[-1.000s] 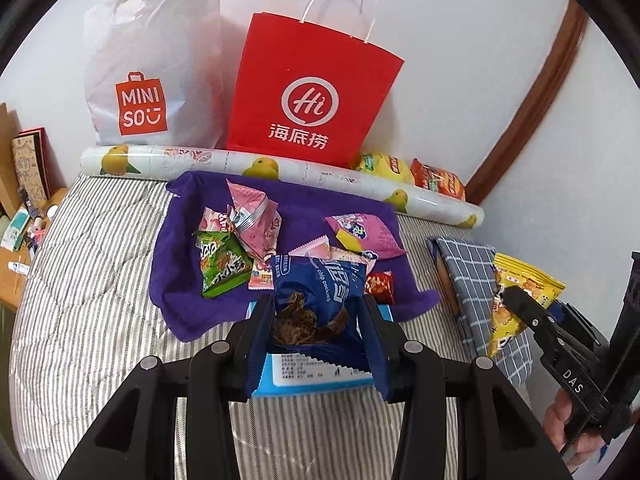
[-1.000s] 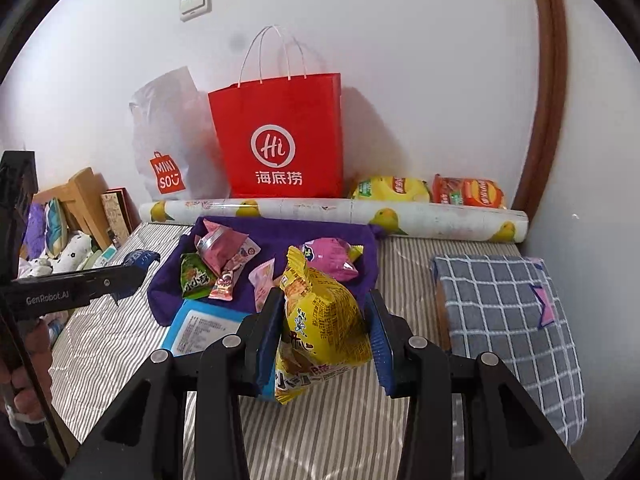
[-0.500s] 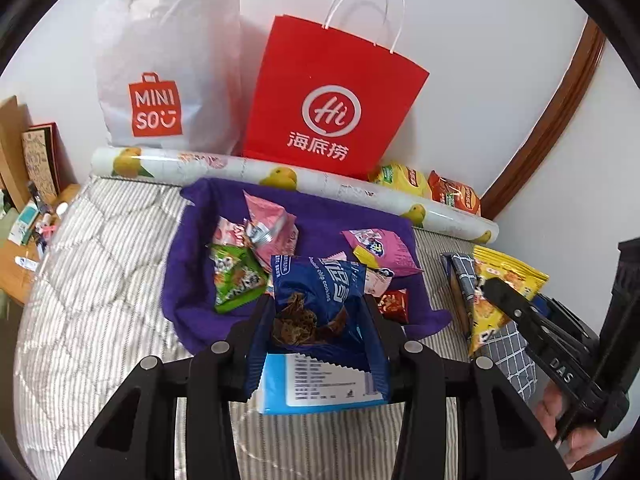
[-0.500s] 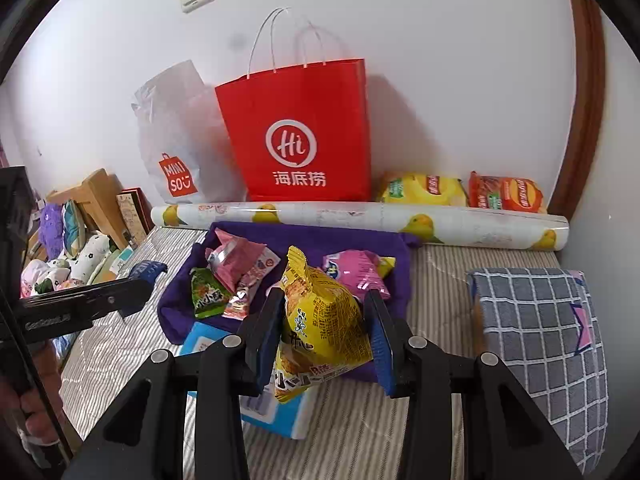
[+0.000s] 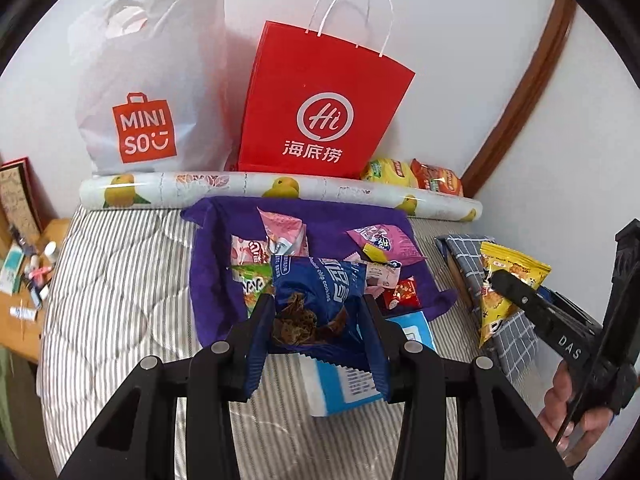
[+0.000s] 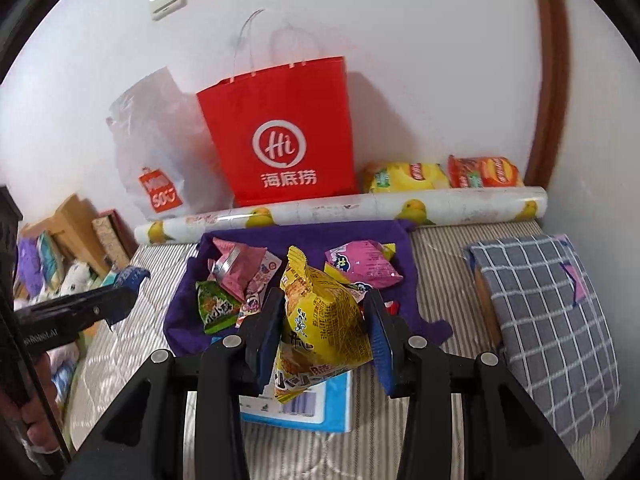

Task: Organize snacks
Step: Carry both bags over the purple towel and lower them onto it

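Left hand-held gripper (image 5: 318, 322): you clamp one blue cookie bag (image 5: 320, 296); raised above the bed (image 5: 120, 280)
Right hand-held gripper (image 6: 326, 330): you clamp one yellow snack bag (image 6: 320, 316)
Purple cloth (image 6: 304, 236): several small packets
Wall: two chip bags (image 6: 444, 174); one red paper bag (image 6: 280, 136)

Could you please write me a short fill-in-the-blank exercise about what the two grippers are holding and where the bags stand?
1. The left gripper is shut on a ____ cookie packet.
2. The right gripper is shut on a ____ snack bag.
3. The red paper bag stands to the ____ of the white Miniso bag.
4. The loose snacks lie on a ____ cloth.

Answers: blue; yellow; right; purple
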Demonstrator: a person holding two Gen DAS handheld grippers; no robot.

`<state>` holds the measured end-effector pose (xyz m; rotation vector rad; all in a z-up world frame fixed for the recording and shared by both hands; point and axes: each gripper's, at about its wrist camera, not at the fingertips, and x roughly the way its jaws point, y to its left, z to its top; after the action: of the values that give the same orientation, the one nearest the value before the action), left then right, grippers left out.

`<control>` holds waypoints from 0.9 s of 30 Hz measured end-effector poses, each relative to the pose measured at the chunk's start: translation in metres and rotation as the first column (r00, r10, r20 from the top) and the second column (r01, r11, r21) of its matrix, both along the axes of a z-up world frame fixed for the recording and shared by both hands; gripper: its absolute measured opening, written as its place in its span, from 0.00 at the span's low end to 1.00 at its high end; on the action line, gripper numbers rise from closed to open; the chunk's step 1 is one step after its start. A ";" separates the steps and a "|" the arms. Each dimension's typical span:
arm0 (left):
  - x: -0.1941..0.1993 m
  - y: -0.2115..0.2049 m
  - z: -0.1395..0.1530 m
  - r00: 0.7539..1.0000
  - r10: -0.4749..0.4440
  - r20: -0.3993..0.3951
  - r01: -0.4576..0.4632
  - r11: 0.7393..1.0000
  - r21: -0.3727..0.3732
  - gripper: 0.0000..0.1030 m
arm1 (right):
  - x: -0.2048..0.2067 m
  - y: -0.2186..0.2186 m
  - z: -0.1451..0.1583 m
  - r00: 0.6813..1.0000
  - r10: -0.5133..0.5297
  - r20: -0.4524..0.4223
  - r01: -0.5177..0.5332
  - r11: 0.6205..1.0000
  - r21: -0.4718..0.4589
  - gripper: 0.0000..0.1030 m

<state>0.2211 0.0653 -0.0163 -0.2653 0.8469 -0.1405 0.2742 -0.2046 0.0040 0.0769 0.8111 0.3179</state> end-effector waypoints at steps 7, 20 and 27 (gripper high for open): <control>0.011 0.019 -0.005 0.997 -0.080 0.006 0.080 0.996 -0.039 0.40 | 0.001 0.008 0.002 0.996 -0.087 -0.016 0.087 0.996 -0.002 0.39; 0.067 -0.011 -0.029 0.992 -0.121 -0.031 0.118 0.990 -0.076 0.40 | 0.058 0.014 -0.038 0.998 -0.039 -0.055 0.038 0.999 -0.019 0.39; 0.106 -0.038 -0.051 0.992 -0.104 -0.065 0.098 0.991 -0.096 0.40 | 0.095 0.013 -0.079 0.994 0.036 -0.104 -0.040 0.998 -0.039 0.39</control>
<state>0.3271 0.0270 -0.0671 -0.3162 0.9253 -0.2673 0.3696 -0.1914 -0.0751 0.0399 0.9226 0.3355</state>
